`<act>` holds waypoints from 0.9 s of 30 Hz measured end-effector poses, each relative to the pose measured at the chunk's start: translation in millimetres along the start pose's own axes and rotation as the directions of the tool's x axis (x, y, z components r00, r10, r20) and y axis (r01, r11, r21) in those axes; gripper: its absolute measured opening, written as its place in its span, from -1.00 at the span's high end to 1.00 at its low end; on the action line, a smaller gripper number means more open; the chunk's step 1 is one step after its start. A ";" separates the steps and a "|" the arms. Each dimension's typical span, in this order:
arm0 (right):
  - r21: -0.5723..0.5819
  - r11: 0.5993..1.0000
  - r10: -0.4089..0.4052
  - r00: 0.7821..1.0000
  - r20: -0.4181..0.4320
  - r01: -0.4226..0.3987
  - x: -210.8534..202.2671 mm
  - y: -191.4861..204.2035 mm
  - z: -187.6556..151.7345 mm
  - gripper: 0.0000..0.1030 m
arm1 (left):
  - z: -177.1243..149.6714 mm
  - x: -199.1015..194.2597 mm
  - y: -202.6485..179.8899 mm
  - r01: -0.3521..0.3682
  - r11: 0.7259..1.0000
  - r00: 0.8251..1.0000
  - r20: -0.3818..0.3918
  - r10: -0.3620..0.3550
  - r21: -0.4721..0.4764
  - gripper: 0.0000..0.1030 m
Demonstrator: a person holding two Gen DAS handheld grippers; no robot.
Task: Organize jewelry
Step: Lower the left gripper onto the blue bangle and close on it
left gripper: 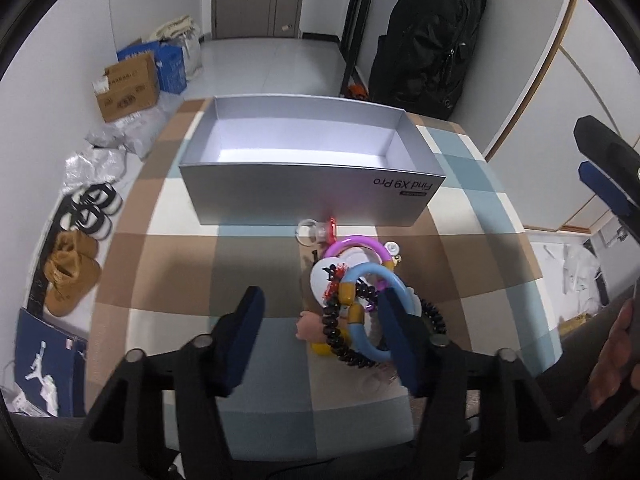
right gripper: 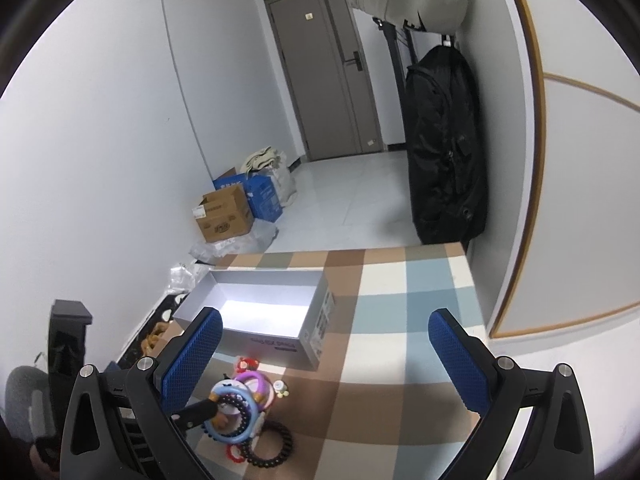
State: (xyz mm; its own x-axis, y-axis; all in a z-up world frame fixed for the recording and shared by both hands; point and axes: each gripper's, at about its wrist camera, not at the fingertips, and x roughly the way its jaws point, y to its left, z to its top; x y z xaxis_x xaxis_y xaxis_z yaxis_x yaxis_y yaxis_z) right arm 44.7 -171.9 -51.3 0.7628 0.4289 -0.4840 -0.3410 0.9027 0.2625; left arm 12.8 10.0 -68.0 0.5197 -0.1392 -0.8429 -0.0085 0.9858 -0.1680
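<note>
Right under my left gripper (left gripper: 320,332) lies the heap of jewelry: a light blue bangle (left gripper: 372,312) on top, a black beaded bracelet (left gripper: 344,340) coiled beneath it, a purple bangle (left gripper: 356,246) just beyond, and small clear and red trinkets (left gripper: 316,232) at the foot of the box. My left jaws stand wide apart with nothing between them; the right-hand finger (left gripper: 396,340) sits over the blue bangle's rim, the other over bare checked tablecloth (left gripper: 180,264), so I judge I am lined up to one side of the pile rather than around any single piece. To do this well I would shift until both fingers straddle one arc of the blue bangle alone, come down low enough to pinch its rim, and close slowly so the hard ring does not skate out or drag the beads along. My right gripper (right gripper: 324,364) hovers higher and nearer the table's right side, jaws also fully spread and holding nothing, well clear of the heap. Beyond the pile stands the open grey box (left gripper: 304,194), its pale floor bare as far as I can see, near wall close to the trinkets; I would lift over that wall before letting go. Farther off, cardboard boxes (left gripper: 128,88) and a black bag (left gripper: 432,40) sit by the door.
</note>
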 end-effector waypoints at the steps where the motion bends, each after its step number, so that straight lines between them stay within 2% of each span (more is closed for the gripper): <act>1: 0.002 1.000 0.001 1.000 -0.005 -0.001 1.2 0.7 0.0 -1.00 | 0.3 0.0 0.8 0.003 1.000 1.000 0.001 -0.003 -0.003 0.00; 6: 0.007 1.000 0.003 1.000 -0.008 -0.003 2.7 2.1 1.2 -1.00 | 6.1 2.0 1.4 0.022 1.000 1.000 0.022 -0.022 0.003 0.09; 8: 0.014 1.000 0.007 1.000 -0.008 -0.007 2.5 2.1 1.1 -1.00 | 8.1 5.3 -1.0 0.022 0.999 1.000 0.013 -0.023 0.029 0.22; 10: 0.012 1.000 0.007 1.000 -0.008 -0.007 2.9 2.2 1.6 -1.00 | 8.5 10.5 -3.2 0.012 0.998 1.000 -0.006 -0.012 0.061 0.23; 12: 0.007 1.000 0.003 1.000 -0.006 -0.003 2.3 2.2 1.8 -1.00 | 7.7 13.6 -6.2 0.003 0.997 1.000 -0.018 -0.001 0.082 0.35; 14: 0.006 1.000 0.004 1.000 -0.002 -0.004 1.6 2.1 2.6 -1.00 | 7.8 16.3 -7.8 0.012 0.995 0.999 -0.038 -0.008 0.100 0.56; 16: 0.010 1.000 0.006 1.000 0.000 -0.006 0.3 1.3 3.1 -1.00 | 7.2 15.4 -9.9 0.007 0.993 0.999 -0.040 -0.002 0.120 0.62; 18: 0.011 1.000 0.002 1.000 0.003 -0.002 -0.6 0.7 3.4 -1.00 | 7.4 14.2 -11.7 0.022 0.991 0.999 -0.046 -0.017 0.130 0.79; 27: 0.022 1.000 -0.002 1.000 0.007 0.001 -3.4 -1.8 3.5 -1.00 | 16.5 7.0 0.2 0.075 0.995 0.997 -0.028 -0.073 0.066 0.87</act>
State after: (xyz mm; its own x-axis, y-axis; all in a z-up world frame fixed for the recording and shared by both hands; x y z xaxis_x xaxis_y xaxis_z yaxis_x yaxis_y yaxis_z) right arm 44.7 -175.1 -47.1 0.7669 0.4272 -0.4789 -0.3278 0.9023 0.2799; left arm 30.5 10.8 -65.5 0.4952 -0.2136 -0.8421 0.0870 0.9766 -0.1966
